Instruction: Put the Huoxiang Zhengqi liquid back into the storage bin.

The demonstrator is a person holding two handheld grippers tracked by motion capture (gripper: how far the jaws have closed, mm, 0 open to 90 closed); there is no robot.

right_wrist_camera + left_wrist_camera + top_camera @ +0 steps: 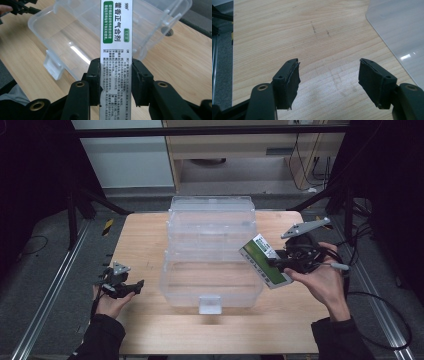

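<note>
On the wooden counter, the green-and-white medicine box, clamped by the right gripper, should be lowered level into the clear plastic bin; the left gripper is spread, unused.

Surface: a light wooden table with visible grain, rectangular with rounded far corners.
Marks: a few small dark scuffs on the bare wood left of centre.
Resting on it: a clear plastic storage box, open, standing mid-table and reaching toward the far edge, its latch tab facing the near side.
Lid: swung up at the far side.
</note>
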